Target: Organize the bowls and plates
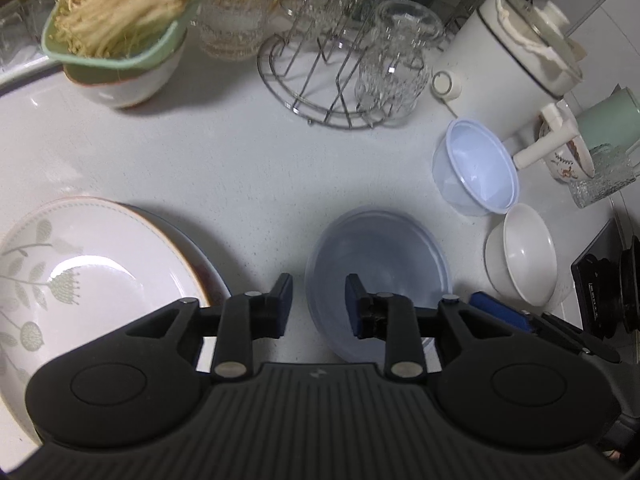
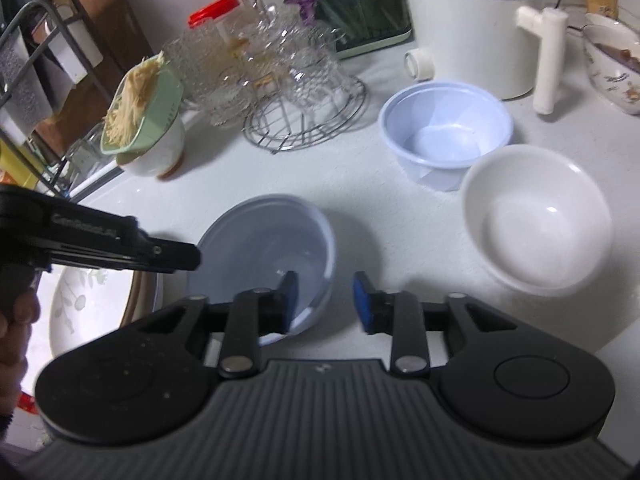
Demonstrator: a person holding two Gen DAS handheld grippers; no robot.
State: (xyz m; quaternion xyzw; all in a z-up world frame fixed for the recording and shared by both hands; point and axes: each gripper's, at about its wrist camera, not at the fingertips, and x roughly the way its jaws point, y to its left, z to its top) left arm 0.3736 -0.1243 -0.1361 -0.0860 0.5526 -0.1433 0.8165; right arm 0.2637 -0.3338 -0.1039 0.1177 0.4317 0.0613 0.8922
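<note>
A translucent blue plastic bowl (image 1: 380, 272) sits on the white counter; my left gripper (image 1: 319, 304) is open over its left rim, one finger inside it. In the right wrist view the same bowl (image 2: 260, 248) has my open right gripper (image 2: 325, 302) straddling its near right rim. A second clear blue plastic bowl (image 1: 478, 168) (image 2: 444, 128) and a white ceramic bowl (image 1: 524, 256) (image 2: 536, 216) stand to the right. A stack of leaf-patterned plates (image 1: 92, 268) (image 2: 80, 308) lies to the left.
A wire rack with glass cups (image 1: 344, 76) (image 2: 304, 100) stands behind. A green tray of noodles on a bowl (image 1: 120, 32) (image 2: 144, 120) is at back left. A white cooker (image 1: 516, 52) (image 2: 476, 28) and a patterned dish (image 2: 612, 68) are at back right.
</note>
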